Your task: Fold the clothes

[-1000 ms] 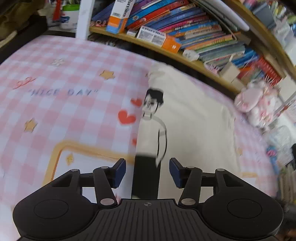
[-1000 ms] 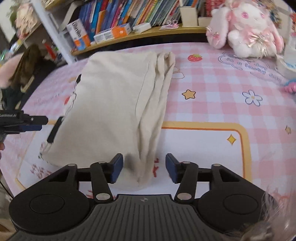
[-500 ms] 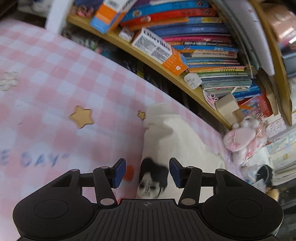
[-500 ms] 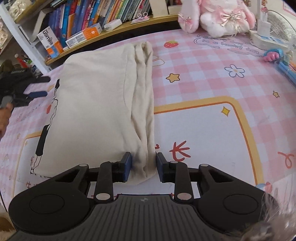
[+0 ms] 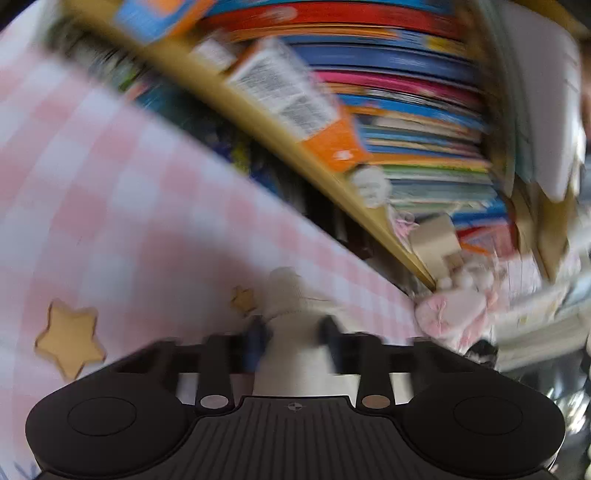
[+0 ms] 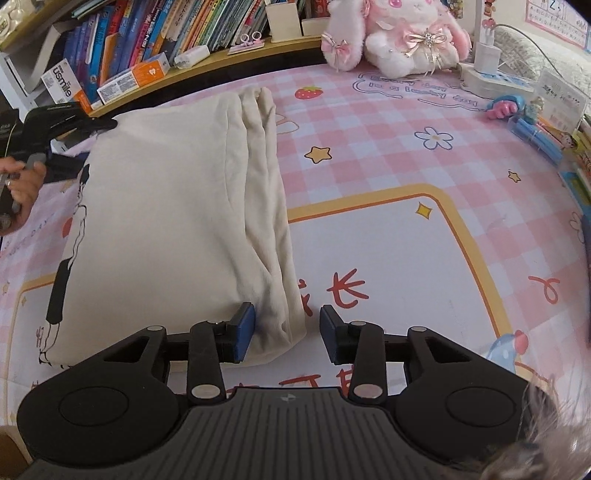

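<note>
A cream garment (image 6: 166,221) with a black cartoon figure lies folded lengthwise on the pink checked mat (image 6: 388,155). My right gripper (image 6: 288,332) sits at its near right corner. Its jaws are opening: the left pad touches the folded edge and the right pad stands clear of the cloth. In the blurred left wrist view, my left gripper (image 5: 291,343) is at the garment's far corner (image 5: 291,295). Its jaws are closing, and bunched cloth fills the gap between the pads. The right wrist view shows that left gripper (image 6: 105,123) at the far left corner, held by a hand (image 6: 22,177).
A curved wooden shelf (image 6: 207,79) of books and boxes runs along the mat's far edge. A pink plush rabbit (image 6: 399,33) sits at the back. A white power strip (image 6: 495,79) and blue toys (image 6: 535,129) line the right side.
My left gripper has travelled along the garment to its far corner and narrowed its jaws around the cloth. My right gripper's jaws pinched the near corner and have now spread apart.
</note>
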`<state>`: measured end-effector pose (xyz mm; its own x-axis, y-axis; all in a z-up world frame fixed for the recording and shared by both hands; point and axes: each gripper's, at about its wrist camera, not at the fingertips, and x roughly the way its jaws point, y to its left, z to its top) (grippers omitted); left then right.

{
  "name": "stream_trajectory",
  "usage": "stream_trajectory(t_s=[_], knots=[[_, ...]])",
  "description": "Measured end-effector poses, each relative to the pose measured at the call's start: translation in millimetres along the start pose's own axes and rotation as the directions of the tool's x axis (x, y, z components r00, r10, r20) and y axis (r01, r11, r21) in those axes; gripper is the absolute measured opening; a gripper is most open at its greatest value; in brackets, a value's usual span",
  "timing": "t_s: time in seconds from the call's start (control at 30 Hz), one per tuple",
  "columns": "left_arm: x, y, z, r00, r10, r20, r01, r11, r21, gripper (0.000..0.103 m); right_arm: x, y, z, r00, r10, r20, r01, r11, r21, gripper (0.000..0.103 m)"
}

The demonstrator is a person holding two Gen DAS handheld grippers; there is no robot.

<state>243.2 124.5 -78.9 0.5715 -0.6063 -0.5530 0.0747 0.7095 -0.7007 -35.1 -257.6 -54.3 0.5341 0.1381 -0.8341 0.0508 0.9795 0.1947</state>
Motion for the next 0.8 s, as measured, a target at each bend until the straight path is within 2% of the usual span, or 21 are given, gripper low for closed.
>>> stream_trajectory(t_s=[0.07, 0.13, 0.17, 0.23, 0.3, 0.37, 0.4, 0.43, 0.6, 0.7, 0.8], knots=[[-3, -15, -3, 1.0, -0.006, 0.028, 0.003, 0.991, 0.13, 0.019, -1, 1, -2, 1.0, -0.006, -0.001, 0.006, 1.0, 0.006, 0.036], [-4, -28, -5, 0.999, -0.009, 0.049, -0.004, 0.969, 0.248, 0.019, -1, 1, -2, 1.0, -0.01, -0.002, 0.01, 1.0, 0.009, 0.036], [4, -26, -3, 0.999, 0.035, 0.026, -0.041, 0.967, 0.25, 0.019, -1, 1, -2, 1.0, -0.012, -0.003, 0.012, 1.0, 0.01, 0.036], [21, -10, 3, 0.993, 0.117, -0.033, -0.109, 0.977, 0.183, 0.027, -1, 1, -3, 1.0, -0.014, -0.004, 0.014, 1.0, 0.013, 0.036], [23, 2, 6, 0.996, 0.082, -0.044, -0.077, 0.991, 0.111, 0.032, -1, 1, -2, 1.0, -0.016, -0.007, 0.016, 1.0, 0.016, 0.036], [20, 7, 8, 0.997, 0.057, -0.055, -0.054, 0.997, 0.059, 0.041, -1, 2, -2, 1.0, -0.018, -0.013, 0.018, 1.0, 0.016, 0.036], [16, 8, 8, 0.997, 0.051, -0.055, -0.049, 0.998, 0.046, 0.052, -1, 1, -1, 1.0, -0.018, -0.014, 0.019, 1.0, 0.017, 0.036], [12, 9, 7, 0.998, 0.046, -0.052, -0.044, 0.998, 0.043, 0.057, -1, 1, -1, 1.0, -0.019, -0.015, 0.019, 1.0, 0.016, 0.036], [-16, 5, -24, 0.996, 0.044, -0.075, -0.038, 0.996, 0.08, 0.057, -1, 2, -1, 1.0, -0.018, -0.018, 0.019, 1.0, 0.008, 0.036], [-36, -4, -56, 0.992, 0.1, -0.074, -0.089, 0.987, 0.136, 0.057, 0, 1, 0, 1.0, -0.012, -0.02, 0.012, 1.0, -0.002, 0.037], [-58, -20, -93, 0.986, 0.16, -0.05, -0.145, 0.963, 0.228, 0.057, 0, 1, 1, 1.0, 0.0, -0.024, -0.001, 1.0, -0.018, 0.037]])
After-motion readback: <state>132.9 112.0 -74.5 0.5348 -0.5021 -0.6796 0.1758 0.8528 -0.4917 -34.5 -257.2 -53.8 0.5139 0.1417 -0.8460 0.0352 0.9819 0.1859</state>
